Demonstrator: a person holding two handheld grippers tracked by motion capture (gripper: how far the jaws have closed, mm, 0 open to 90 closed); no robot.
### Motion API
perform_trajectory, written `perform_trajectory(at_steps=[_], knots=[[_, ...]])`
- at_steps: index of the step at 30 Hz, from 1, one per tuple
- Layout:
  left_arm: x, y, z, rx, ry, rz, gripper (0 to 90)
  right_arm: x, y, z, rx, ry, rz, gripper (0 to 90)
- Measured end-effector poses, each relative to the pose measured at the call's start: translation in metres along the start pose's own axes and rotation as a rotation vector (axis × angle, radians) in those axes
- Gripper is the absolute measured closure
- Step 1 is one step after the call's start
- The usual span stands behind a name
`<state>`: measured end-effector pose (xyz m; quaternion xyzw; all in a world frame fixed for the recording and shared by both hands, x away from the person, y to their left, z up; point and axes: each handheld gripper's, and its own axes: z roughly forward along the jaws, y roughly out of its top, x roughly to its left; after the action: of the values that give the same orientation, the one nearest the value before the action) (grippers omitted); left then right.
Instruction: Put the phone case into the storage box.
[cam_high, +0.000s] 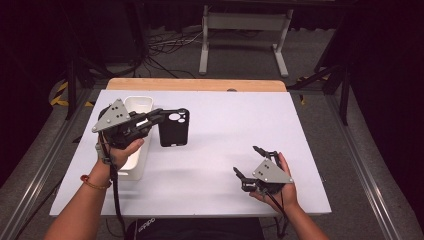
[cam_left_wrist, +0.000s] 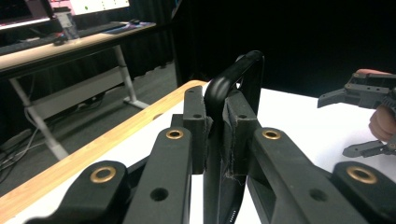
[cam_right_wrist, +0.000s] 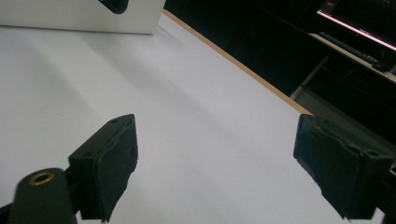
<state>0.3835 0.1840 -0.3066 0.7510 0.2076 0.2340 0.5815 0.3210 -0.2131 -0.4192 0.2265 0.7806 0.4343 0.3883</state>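
A black phone case (cam_high: 174, 128) hangs above the white table (cam_high: 230, 120), held by its left edge in my left gripper (cam_high: 156, 119), just right of a white oblong bin (cam_high: 138, 106). In the left gripper view both jaws are pressed against the case's rim (cam_left_wrist: 243, 70), so the left gripper (cam_left_wrist: 215, 122) is shut on it. My right gripper (cam_high: 248, 161) rests near the table's front right, open, with nothing between its fingers. In the right gripper view its pads (cam_right_wrist: 111, 161) stand wide apart over bare white table, and the right gripper (cam_right_wrist: 224, 161) holds nothing.
The white bin (cam_right_wrist: 79, 18) lies along the table's left side under the person's left hand. A wooden strip (cam_high: 195, 84) runs along the table's far edge. Metal frame legs (cam_high: 205, 45) and cables stand on the floor beyond. The other gripper (cam_left_wrist: 362, 91) shows at the right of the left gripper view.
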Motion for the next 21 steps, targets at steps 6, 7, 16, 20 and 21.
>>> perform_trajectory(at_steps=[6,7,16,20,21], knots=[[0.004,0.005,-0.012,-0.018,0.011,-0.009,82.0,-0.001,-0.002,0.003,0.015,-0.006,0.002,14.1],[0.006,0.005,-0.013,-0.010,0.010,-0.016,82.0,0.000,-0.002,0.003,0.018,-0.009,0.001,14.1],[0.019,0.003,-0.023,-0.027,-0.006,-0.042,81.9,0.003,-0.003,0.007,0.033,0.005,-0.004,14.0],[0.022,0.009,-0.025,-0.025,-0.003,-0.028,82.0,0.004,-0.003,0.008,0.035,0.006,-0.005,14.0],[0.022,0.010,-0.024,-0.023,-0.003,-0.021,82.0,0.004,-0.003,0.007,0.034,0.007,-0.007,14.0]])
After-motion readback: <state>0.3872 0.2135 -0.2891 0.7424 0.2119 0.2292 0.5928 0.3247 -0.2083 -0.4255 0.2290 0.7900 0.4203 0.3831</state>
